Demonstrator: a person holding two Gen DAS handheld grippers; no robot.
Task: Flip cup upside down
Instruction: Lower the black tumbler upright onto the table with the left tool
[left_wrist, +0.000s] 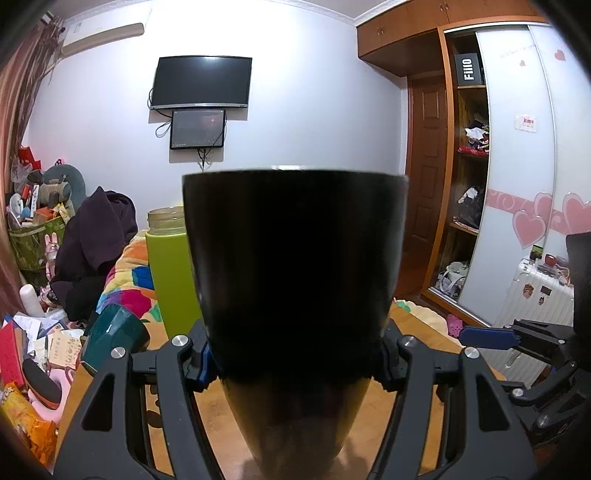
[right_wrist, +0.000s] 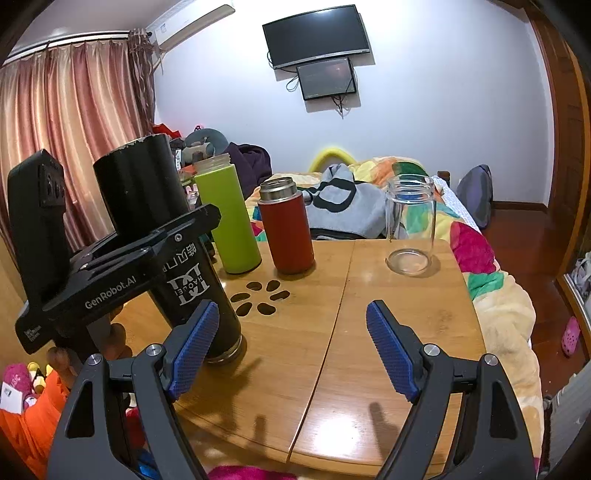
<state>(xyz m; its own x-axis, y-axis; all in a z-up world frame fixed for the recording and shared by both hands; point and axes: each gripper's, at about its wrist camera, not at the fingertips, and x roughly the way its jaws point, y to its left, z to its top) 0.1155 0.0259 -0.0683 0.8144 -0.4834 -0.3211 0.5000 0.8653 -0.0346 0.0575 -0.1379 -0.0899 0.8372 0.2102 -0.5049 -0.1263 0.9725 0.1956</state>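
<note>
A tall black cup (left_wrist: 295, 266) fills the middle of the left wrist view. My left gripper (left_wrist: 293, 360) is shut on it, one pad on each side. In the right wrist view the same black cup (right_wrist: 173, 258) stands inverted on the wooden table (right_wrist: 332, 350) at the left, its printed logo upside down and its metal-ringed end on the wood. The left gripper's body (right_wrist: 118, 258) clamps it at mid-height. My right gripper (right_wrist: 293, 347) is open and empty over the table's middle, to the right of the cup.
A green bottle (right_wrist: 229, 218), a red thermos (right_wrist: 286, 229) and a clear glass jar (right_wrist: 410, 221) stand along the table's far edge. A bed with a colourful blanket (right_wrist: 472, 251) lies behind the table. Clutter sits to the left (left_wrist: 33, 332). A wardrobe (left_wrist: 480, 147) stands at the right.
</note>
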